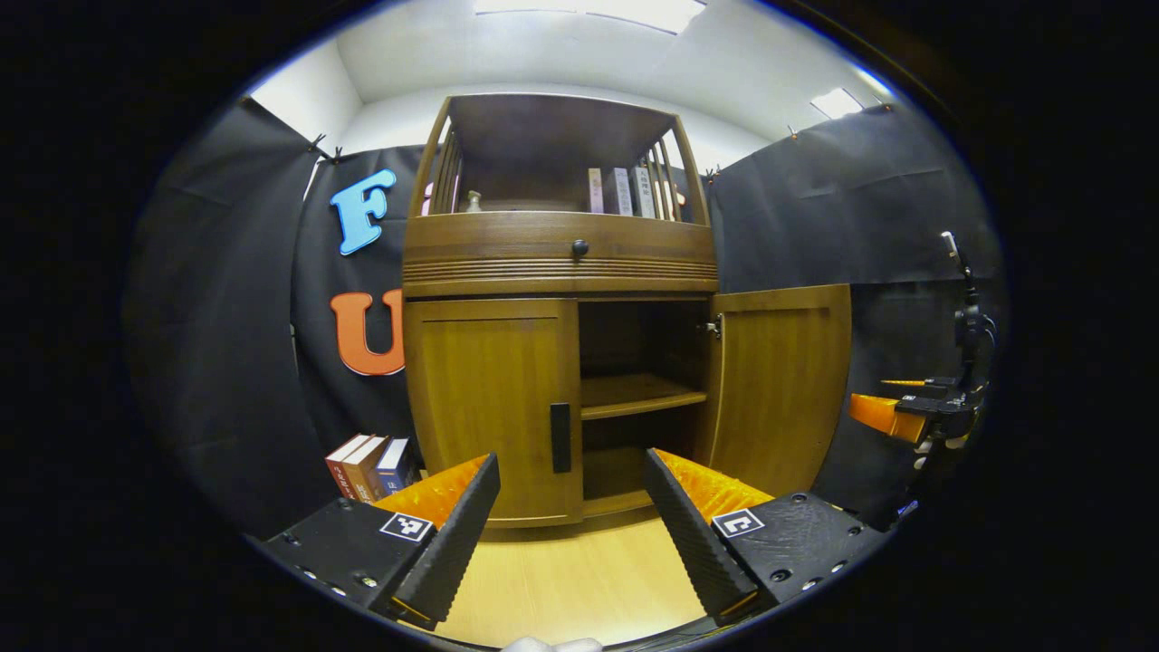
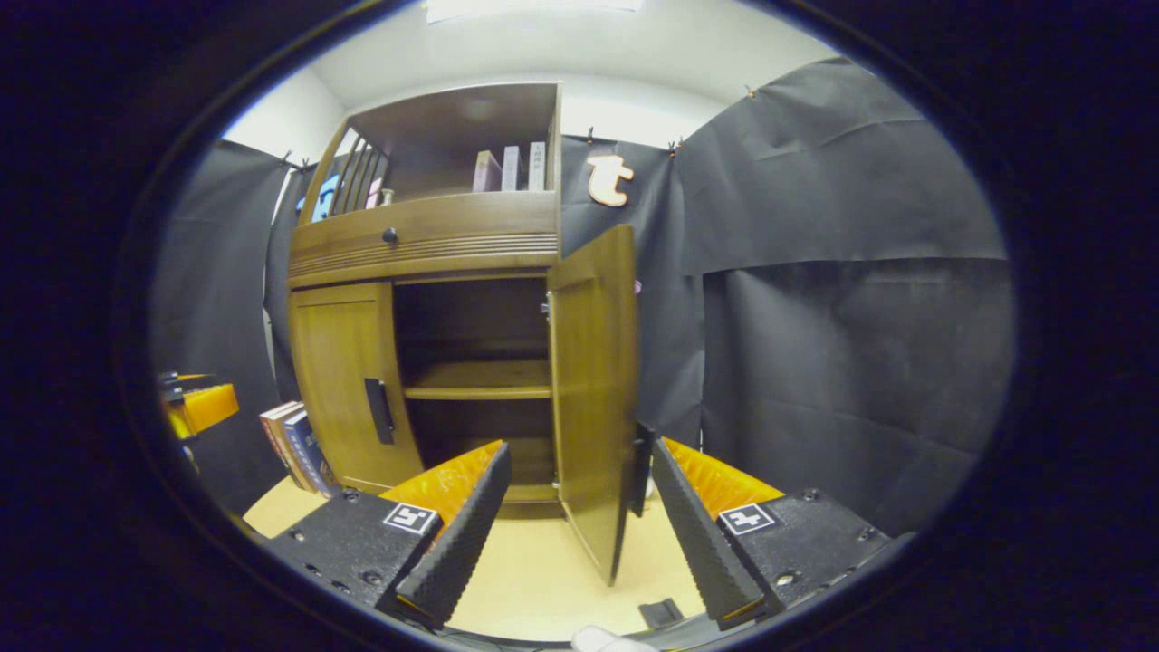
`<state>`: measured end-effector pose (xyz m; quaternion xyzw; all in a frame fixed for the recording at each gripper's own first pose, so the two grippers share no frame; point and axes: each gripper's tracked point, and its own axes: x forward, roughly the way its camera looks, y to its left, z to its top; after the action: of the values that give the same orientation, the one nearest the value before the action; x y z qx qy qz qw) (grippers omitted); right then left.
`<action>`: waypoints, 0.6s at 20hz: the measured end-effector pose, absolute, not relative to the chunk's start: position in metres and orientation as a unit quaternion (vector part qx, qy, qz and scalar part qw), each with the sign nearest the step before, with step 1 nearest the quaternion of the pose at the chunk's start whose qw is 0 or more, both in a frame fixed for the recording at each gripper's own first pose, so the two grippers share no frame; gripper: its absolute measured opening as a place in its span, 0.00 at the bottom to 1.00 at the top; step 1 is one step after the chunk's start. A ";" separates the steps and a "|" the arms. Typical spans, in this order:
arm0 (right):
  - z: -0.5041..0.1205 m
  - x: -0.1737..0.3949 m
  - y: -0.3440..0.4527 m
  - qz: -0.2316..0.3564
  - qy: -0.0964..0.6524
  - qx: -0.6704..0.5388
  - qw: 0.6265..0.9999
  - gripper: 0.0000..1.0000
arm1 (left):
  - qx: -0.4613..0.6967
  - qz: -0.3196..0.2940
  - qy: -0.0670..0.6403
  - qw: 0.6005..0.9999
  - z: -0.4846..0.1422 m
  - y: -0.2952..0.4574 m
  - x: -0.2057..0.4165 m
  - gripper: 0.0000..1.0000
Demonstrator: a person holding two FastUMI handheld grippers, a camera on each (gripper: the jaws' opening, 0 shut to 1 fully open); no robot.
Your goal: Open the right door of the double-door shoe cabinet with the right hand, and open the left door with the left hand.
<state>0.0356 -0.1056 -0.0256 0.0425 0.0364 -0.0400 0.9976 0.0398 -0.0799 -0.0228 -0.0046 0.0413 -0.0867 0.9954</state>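
Here the brown wooden double-door shoe cabinet (image 1: 559,272) stands on a pale wood-look floor (image 1: 579,580) against the black cloth wall. Its right door (image 1: 779,385) is swung wide open, showing a bare inner shelf (image 1: 641,395). The left door (image 1: 493,407) is shut, its dark vertical handle (image 1: 560,437) untouched. Left gripper (image 1: 570,516) hangs in front of that door, fingers spread, holding nothing. In the right gripper view the right gripper (image 2: 579,521) is spread too, the open door's edge between its fingers but apart from both. Upright books (image 1: 369,466) stand left of the cabinet.
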 end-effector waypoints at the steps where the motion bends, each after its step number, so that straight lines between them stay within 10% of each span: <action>1: -0.027 0.035 -0.090 -0.035 0.039 0.039 0.998 0.98 | -0.005 -0.084 0.043 0.996 -0.027 -0.069 0.042 0.96; 12: -0.037 0.040 -0.033 -0.010 0.070 0.029 0.997 1.00 | -0.011 -0.058 0.055 0.997 -0.066 -0.036 0.100 0.95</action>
<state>0.0400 -0.0331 -0.0369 0.0293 0.0700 -0.0101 0.9971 0.0998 -0.0360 -0.0660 -0.0112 0.0553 -0.0575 0.9967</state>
